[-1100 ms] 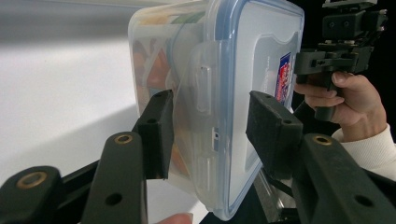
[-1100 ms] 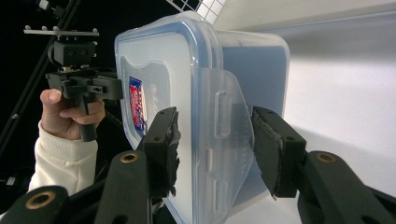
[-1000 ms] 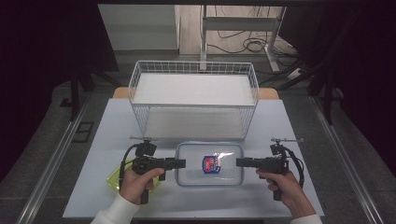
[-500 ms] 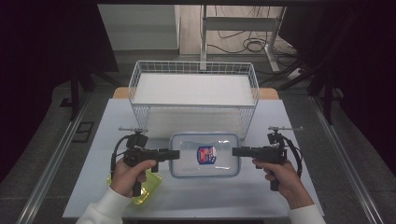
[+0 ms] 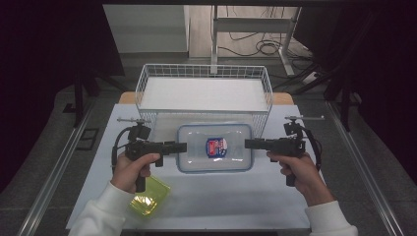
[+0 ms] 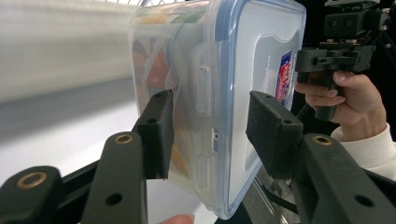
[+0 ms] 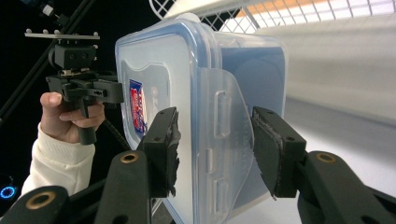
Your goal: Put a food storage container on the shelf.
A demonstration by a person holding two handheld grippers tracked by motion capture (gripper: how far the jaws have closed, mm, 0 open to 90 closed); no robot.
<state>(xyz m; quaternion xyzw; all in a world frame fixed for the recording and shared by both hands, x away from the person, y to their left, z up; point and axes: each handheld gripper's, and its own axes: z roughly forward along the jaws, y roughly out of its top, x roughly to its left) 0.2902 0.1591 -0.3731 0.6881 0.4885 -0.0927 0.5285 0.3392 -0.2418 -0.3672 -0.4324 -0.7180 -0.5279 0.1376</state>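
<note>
- A white table (image 5: 211, 201) in a dark room, cables on the floor behind, and a white wire basket (image 5: 204, 93) standing at the far side.
- On the left, a yellow-green tub (image 5: 150, 195) lies on the table just beside the left hand.
- The left gripper (image 5: 181, 146) is clamped on the left end of the clear food box (image 5: 214, 147), one jaw on the lid, one underneath, straddling the latch flap (image 6: 203, 88).
- The food box hangs between the two grippers, in front of the wire basket and, as I read it, clear of the table; lid up, label (image 5: 216, 146) on top, long axis running left to right.
- The right gripper (image 5: 250, 143) is gripping the right end the same way.
- My read: rigid, smooth plastic, likely slippery, with colourful food inside adding some weight. The short ends by the latches look like the best hold, and it wants to stay level so the contents don't slide.
</note>
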